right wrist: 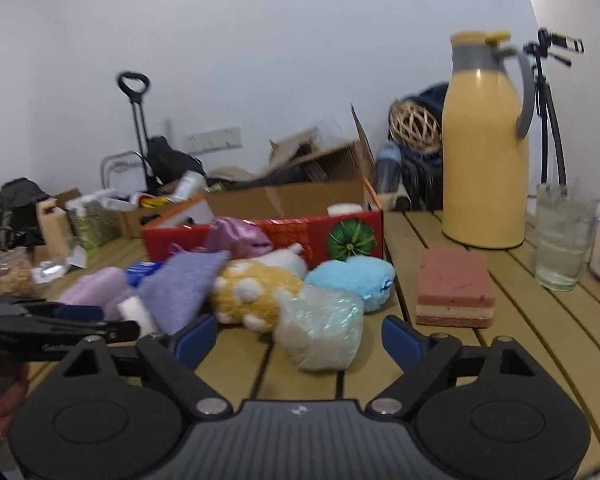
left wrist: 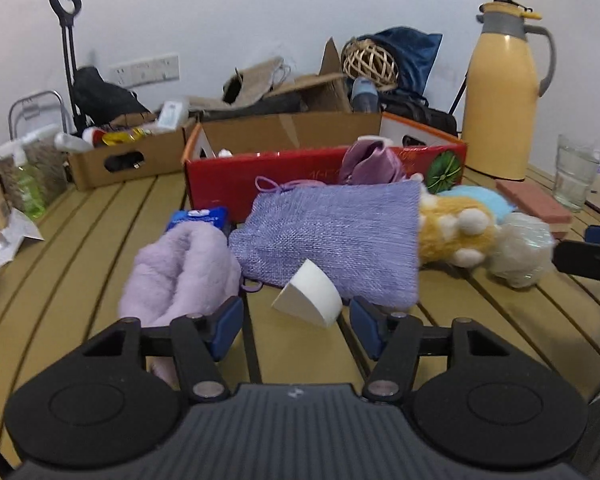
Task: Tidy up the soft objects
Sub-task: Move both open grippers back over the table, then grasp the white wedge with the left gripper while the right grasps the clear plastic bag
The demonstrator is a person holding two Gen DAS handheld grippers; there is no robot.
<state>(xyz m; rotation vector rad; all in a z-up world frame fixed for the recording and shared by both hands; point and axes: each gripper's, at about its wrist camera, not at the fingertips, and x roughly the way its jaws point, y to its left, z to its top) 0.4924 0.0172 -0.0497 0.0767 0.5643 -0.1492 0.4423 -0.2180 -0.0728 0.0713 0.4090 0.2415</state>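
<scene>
Soft things: a heap on the slatted bench (left wrist: 100, 216), in front of the red box (left wrist: 284, 168).
Heap, left to right: lilac fluffy piece (left wrist: 180, 272), purple woven pouch (left wrist: 332, 236), yellow plush (left wrist: 452, 232), pale shiny bundle (left wrist: 520, 252), blue plush (right wrist: 352, 276) behind it.
White wedge (left wrist: 308, 296): lies on the bench against the pouch's near edge.
Left gripper (left wrist: 296, 328): jaws partly apart, nothing between them; the wedge sits just ahead of the gap, the lilac piece just beside the left finger, the pouch's corner near the right finger.
Right gripper (right wrist: 296, 336): jaws wide, not gripping; the shiny bundle lies in the gap between the fingertips, and I cannot tell that either pad touches it.
Pose: both grippers point forward and somewhat down over the bench; in the right view the left one shows at the left edge, with part of a hand (right wrist: 4, 404) below it.
Beside the heap: pink sponge (right wrist: 456, 292), yellow jug (right wrist: 484, 160) and glass (right wrist: 560, 236) to the right.
</scene>
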